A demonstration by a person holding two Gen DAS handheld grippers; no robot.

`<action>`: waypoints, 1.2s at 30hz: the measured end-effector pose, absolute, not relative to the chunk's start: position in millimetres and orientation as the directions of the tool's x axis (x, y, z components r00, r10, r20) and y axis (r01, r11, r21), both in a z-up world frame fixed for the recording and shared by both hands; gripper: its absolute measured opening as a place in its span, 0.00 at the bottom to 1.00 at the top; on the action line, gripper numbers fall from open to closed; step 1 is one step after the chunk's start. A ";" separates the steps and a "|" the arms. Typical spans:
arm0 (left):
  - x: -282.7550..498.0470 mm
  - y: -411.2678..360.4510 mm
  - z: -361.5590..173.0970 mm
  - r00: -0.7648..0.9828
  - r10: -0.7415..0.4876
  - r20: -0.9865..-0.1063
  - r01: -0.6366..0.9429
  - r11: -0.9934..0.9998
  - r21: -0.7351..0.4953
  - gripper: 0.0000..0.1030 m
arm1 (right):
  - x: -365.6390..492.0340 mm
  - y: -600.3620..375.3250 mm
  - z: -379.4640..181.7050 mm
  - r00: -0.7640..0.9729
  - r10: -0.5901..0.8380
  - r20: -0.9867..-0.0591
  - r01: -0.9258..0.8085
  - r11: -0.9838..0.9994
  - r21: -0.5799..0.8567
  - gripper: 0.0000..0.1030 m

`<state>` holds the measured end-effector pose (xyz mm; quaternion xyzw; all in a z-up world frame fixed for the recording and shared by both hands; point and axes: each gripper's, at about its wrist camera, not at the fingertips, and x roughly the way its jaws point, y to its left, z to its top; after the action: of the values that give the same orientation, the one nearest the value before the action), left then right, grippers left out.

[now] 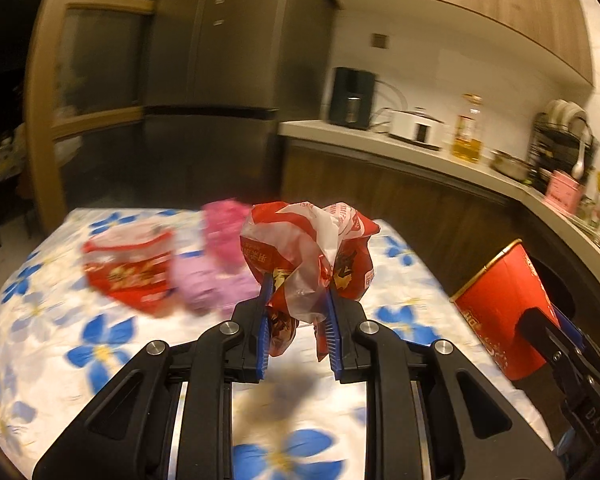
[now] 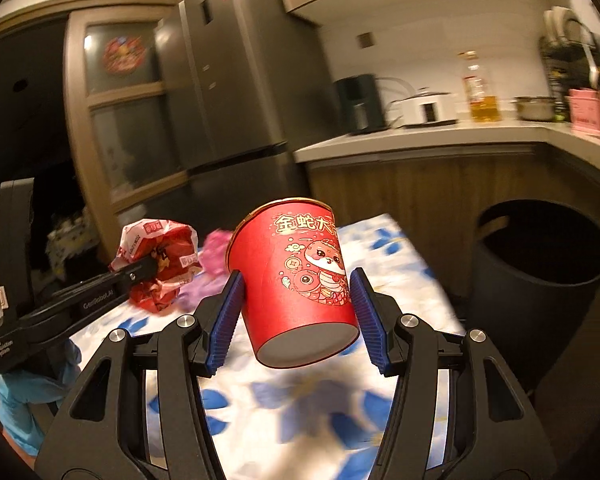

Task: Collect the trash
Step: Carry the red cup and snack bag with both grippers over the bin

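- Left wrist view: your left gripper (image 1: pixel 298 300) has its fingers clamped on a crumpled red-and-white wrapper (image 1: pixel 308 248), lifted above the floral table (image 1: pixel 60 320). Hold that squeeze firm; the thin plastic could slip. A red snack bag (image 1: pixel 130 270) and pink wrappers (image 1: pixel 220 256) lie behind.
- Right wrist view: your right gripper (image 2: pixel 296 286) grips the red paper cup (image 2: pixel 294 280), tilted; press gently. Only here does the dark bin (image 2: pixel 540 276) show, right of the table.

Left gripper (image 1: pixel 298 284) fingers (image 1: pixel 265 292) pinch crumpled wrapper (image 1: pixel 308 248).

A blue-flowered table (image 1: pixel 100 344) bears a red packet (image 1: pixel 130 270) and pink wrappers (image 1: pixel 220 256).
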<state>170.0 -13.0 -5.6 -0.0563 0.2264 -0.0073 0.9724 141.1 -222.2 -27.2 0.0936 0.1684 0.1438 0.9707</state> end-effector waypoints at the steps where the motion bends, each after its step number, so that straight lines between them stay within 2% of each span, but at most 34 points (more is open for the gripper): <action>1: 171.7 -21.8 -4.1 0.898 -0.055 -0.436 0.007 0.994 -0.111 0.22 | 140.2 -233.8 -25.1 0.912 0.289 -0.292 -0.225 0.946 0.233 0.52; 9: 193.8 -111.8 12.8 0.893 -0.219 -0.393 0.194 0.976 -0.102 0.22 | 139.0 -322.9 -13.7 0.964 0.105 -0.242 -0.037 0.962 0.269 0.52; 18: 221.4 -201.1 20.7 0.858 -0.360 -0.366 0.346 0.932 -0.107 0.23 | 148.5 -393.7 -12.6 0.970 -0.051 -0.236 0.123 0.946 0.300 0.52; 36: 257.9 -287.9 5.0 0.806 -0.440 -0.396 0.440 0.893 -0.097 0.24 | 175.0 -453.2 -15.9 0.956 -0.154 -0.248 0.227 0.926 0.302 0.53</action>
<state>257.9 -287.9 5.0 0.0000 0.2084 -0.2318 0.9502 175.0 -453.2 -15.9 0.1660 0.1103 -0.0979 0.9750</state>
